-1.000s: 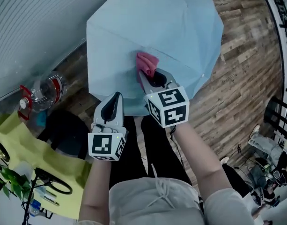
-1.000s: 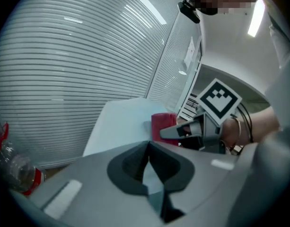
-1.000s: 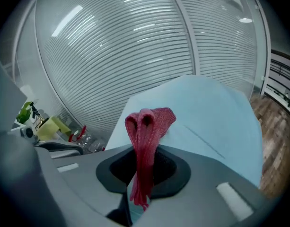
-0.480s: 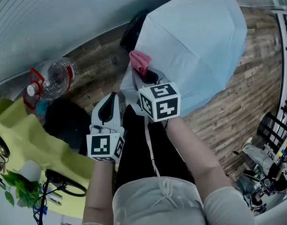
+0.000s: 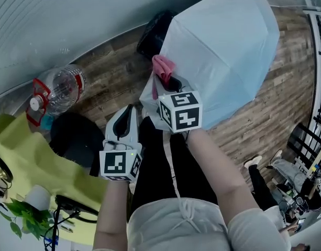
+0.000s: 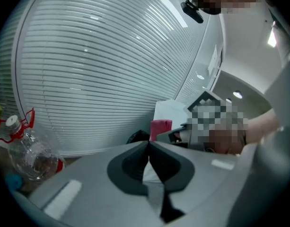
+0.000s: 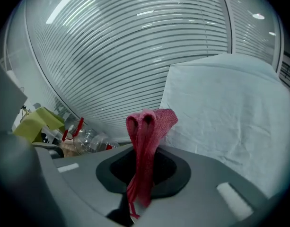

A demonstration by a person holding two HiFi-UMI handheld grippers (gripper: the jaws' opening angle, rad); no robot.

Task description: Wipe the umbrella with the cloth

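The open pale-blue umbrella (image 5: 223,51) lies tilted on the wooden floor at the upper right. My right gripper (image 5: 163,86) is shut on a folded pink-red cloth (image 5: 163,68), and the cloth touches the umbrella's near left edge. In the right gripper view the cloth (image 7: 147,126) sticks up from between the jaws, with the umbrella canopy (image 7: 230,108) just to its right. My left gripper (image 5: 130,110) is lower left of it, jaws together, with a strip of pale umbrella fabric (image 6: 152,183) pinched between them.
A plastic bottle (image 5: 58,95) with a red handle lies at the left by the slatted wall. A black bag (image 5: 76,140) and a yellow-green sheet (image 5: 29,166) lie near my left side. A dark object (image 5: 155,33) sits behind the umbrella. Clutter stands at the lower right.
Over the last second the umbrella swung from the view's centre to the upper right, and the cloth went from the canopy's middle to its left edge. Both grippers stayed shut.
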